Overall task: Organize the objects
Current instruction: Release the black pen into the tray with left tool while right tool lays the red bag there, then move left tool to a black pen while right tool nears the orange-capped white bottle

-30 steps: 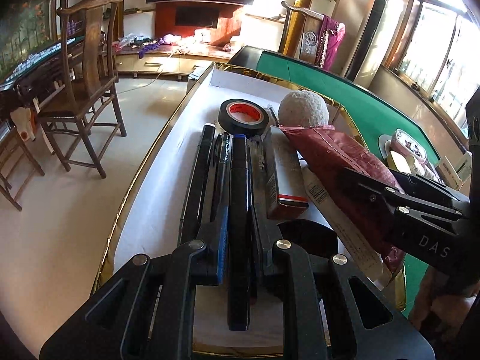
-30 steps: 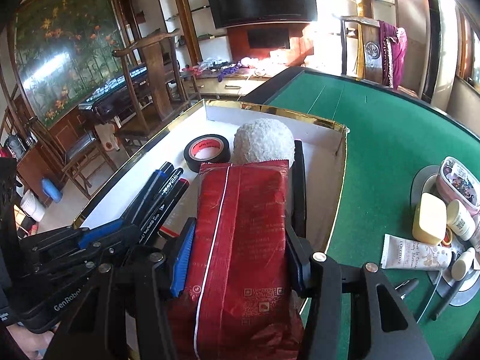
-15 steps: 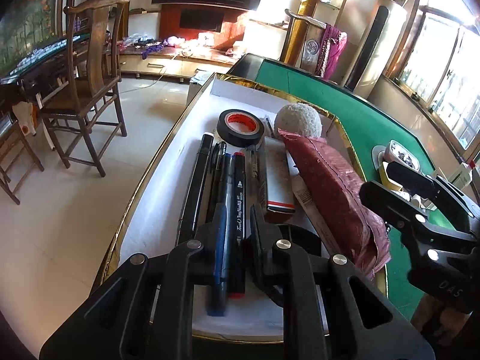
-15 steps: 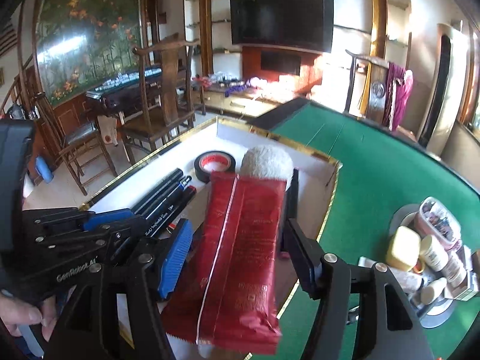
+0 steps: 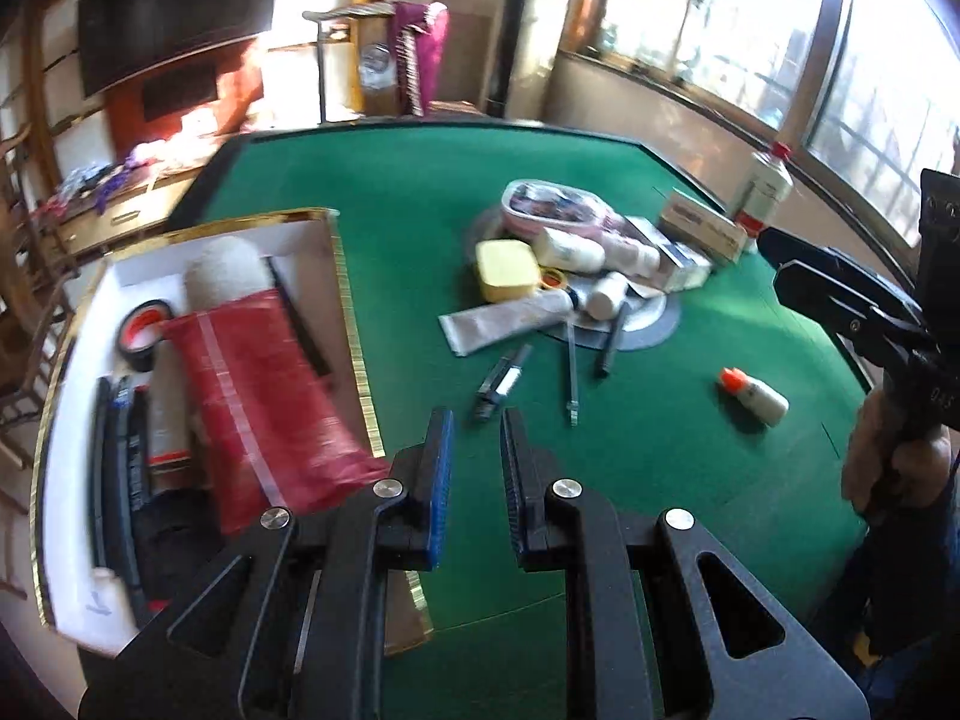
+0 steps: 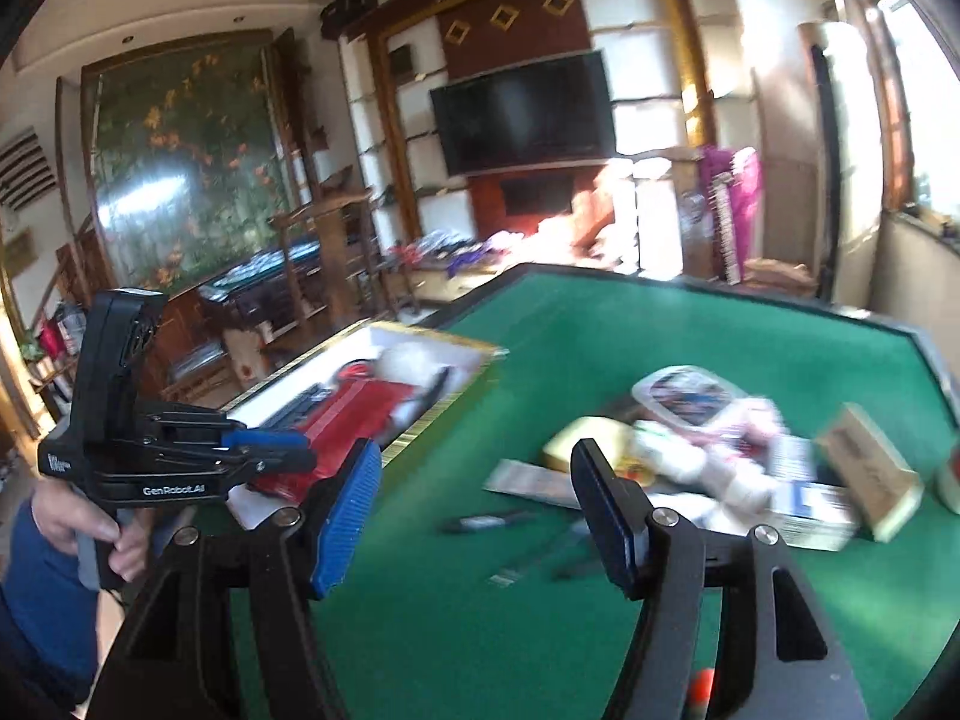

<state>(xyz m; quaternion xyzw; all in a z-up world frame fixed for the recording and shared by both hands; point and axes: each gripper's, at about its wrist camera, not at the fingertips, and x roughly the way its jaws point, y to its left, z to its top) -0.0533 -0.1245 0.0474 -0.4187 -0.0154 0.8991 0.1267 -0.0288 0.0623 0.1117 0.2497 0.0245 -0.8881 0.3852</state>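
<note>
Both grippers hover empty over the green table [image 5: 420, 192], between the filled box and the leftover clutter.

In the left wrist view, the left gripper [image 5: 477, 438] has its pads drawn almost together with nothing between them. The gold-rimmed white box [image 5: 354, 324] lies at its 9 o'clock and holds a red packet [image 5: 258, 384], a white ball [image 5: 222, 267], a black tape roll [image 5: 141, 330] and markers [image 5: 120, 438]. At 1 o'clock a loose pile includes a yellow case [image 5: 507, 261] and a pale tube [image 5: 504, 324], with pens [image 5: 570, 372] at 12 o'clock and a small orange-capped bottle [image 5: 756, 399] at 2 o'clock. The right gripper [image 6: 477, 450] is spread wide; its jaws have just been opening and nothing is between them.
</note>
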